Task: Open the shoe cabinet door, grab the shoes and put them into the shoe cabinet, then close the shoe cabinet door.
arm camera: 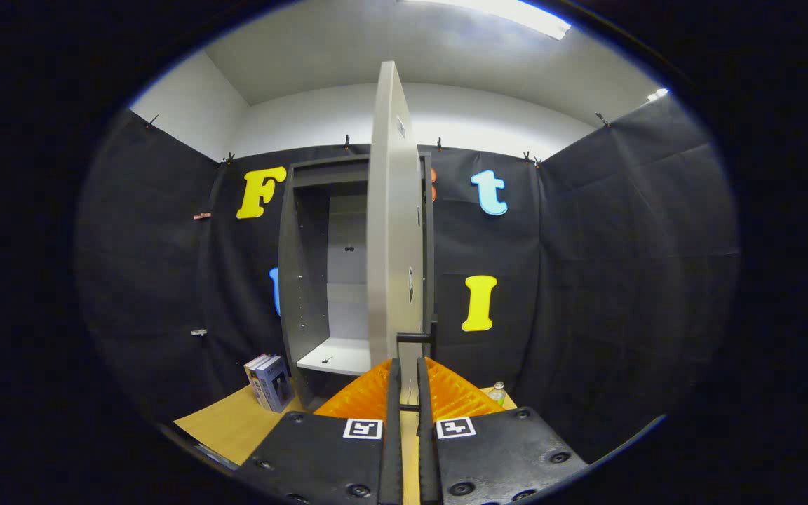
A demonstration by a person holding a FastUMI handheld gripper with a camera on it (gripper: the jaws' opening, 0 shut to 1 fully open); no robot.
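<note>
Your tool [409, 375] is drawn nearly together, its two fingers [393, 393] lying parallel with a thin gap between them. The lower edge of the cabinet door [393, 231] sits in that gap, but you cannot tell from this view whether both fingers actually press on it. One dark bar handle [416, 337] projects from the door just above the fingertips, apart from them.

One shoe cabinet [320, 280] stands upright on the counter [236, 424], against the black cloth wall [586, 280]. Its single door is swung open and points edge-on toward you, so it reads as a tall narrow slab rising from the fingers. The open compartment lies to the left of the door. One light shelf board [337, 356] is visible low inside it; the dark side panel [299, 280] and the pale back panel [346, 266] are exposed above that shelf. No shoes are visible inside the compartment as far as the door allows you to see.

Count of items on the counter: one small stack of boxed items [269, 382], leaning at the cabinet's left foot; one small bottle [497, 393] to the right of the fingers, near the wall. The number of boxes in the stack cannot be determined.

One ceiling light strip [516, 14] is lit overhead.
</note>
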